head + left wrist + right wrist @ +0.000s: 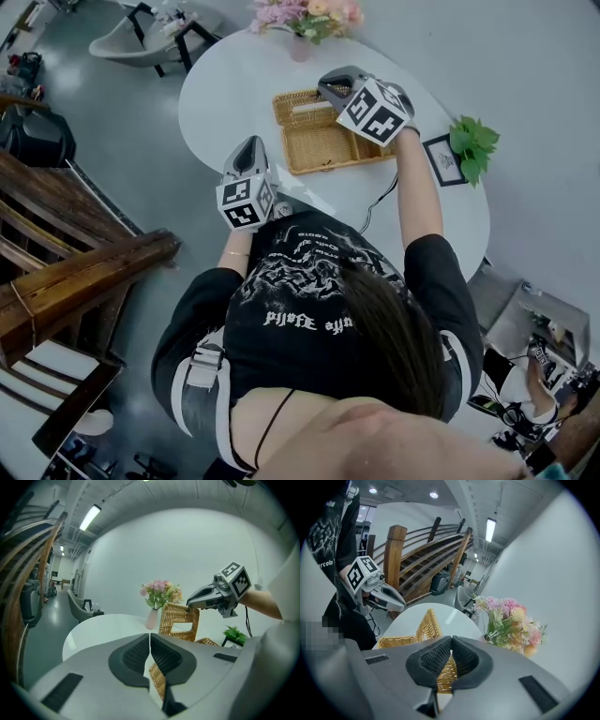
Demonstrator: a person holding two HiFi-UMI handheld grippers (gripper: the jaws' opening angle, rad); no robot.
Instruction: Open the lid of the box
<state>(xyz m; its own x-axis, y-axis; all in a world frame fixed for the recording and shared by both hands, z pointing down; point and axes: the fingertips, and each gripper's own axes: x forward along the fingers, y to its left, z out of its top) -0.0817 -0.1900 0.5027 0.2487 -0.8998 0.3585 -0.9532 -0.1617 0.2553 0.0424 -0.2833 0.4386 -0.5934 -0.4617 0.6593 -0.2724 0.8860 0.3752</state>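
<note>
Arm (418, 183) outstretched, hand-held gripper (325, 89) on lid (178, 613)

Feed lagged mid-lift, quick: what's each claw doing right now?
Left claw: closed, empty.
Right claw: closed on the wicker lid, which stands raised.

Wht oval table (234, 84); grey floor (141, 169); wood stairs (75, 272); strip light (90, 517) overhead.
</note>
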